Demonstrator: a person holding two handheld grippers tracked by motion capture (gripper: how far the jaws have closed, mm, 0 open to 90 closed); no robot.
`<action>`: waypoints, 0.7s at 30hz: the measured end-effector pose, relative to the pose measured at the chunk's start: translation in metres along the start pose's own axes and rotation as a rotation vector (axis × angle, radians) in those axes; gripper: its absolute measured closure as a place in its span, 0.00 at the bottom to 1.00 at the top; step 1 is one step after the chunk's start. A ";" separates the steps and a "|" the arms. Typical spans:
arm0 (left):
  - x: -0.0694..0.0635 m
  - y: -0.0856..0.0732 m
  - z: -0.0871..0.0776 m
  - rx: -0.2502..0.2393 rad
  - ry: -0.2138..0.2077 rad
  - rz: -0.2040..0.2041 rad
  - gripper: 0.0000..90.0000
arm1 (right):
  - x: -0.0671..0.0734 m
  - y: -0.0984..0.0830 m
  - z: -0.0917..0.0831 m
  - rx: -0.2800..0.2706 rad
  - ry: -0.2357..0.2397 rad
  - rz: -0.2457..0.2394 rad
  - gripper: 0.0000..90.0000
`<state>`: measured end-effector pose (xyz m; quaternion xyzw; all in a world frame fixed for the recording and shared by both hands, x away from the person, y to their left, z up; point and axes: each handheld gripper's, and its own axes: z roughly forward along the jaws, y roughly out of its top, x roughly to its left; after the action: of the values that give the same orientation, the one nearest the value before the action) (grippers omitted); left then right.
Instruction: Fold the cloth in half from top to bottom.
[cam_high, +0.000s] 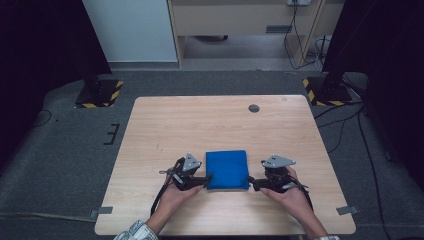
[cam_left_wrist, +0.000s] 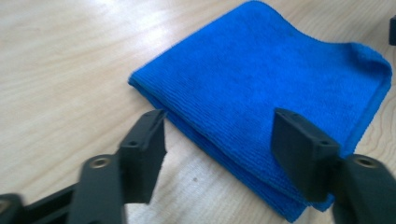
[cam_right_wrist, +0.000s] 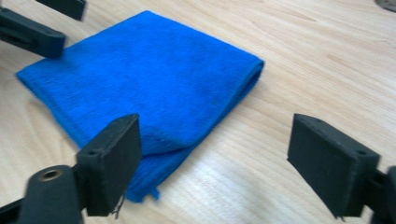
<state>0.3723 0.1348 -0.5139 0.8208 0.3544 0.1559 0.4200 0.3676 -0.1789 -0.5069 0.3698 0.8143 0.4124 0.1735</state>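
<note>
Folded blue cloth (cam_high: 227, 169) on table (cam_high: 215, 125), btwn L gripper (cam_high: 204, 178) & R gripper (cam_high: 253, 183); jaws apart.

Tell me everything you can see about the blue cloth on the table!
The bright blue folded fuzzy cloth looks like soft microfibre, folded into a neat, nearly square stack of layers. It lies flat on the light wooden table, near the person's edge. Its layered edges show along one side, and one corner lifts and curls a little. The left black tongs stand open at one near corner and the right black tongs open at the other, their pads not squeezing it.
</note>
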 end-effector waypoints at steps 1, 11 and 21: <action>0.001 0.001 -0.002 -0.004 0.002 -0.004 0.34 | -0.001 0.000 0.000 0.002 -0.005 0.000 0.17; 0.011 0.007 -0.011 -0.019 0.019 -0.019 0.13 | -0.009 -0.001 -0.008 -0.033 0.005 -0.012 0.11; 0.040 0.001 -0.024 -0.008 0.074 -0.047 0.11 | -0.026 -0.004 -0.014 -0.032 -0.022 0.023 0.11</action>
<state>0.3873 0.1765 -0.5006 0.8042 0.3880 0.1778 0.4135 0.3749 -0.2076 -0.5019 0.3808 0.8012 0.4235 0.1836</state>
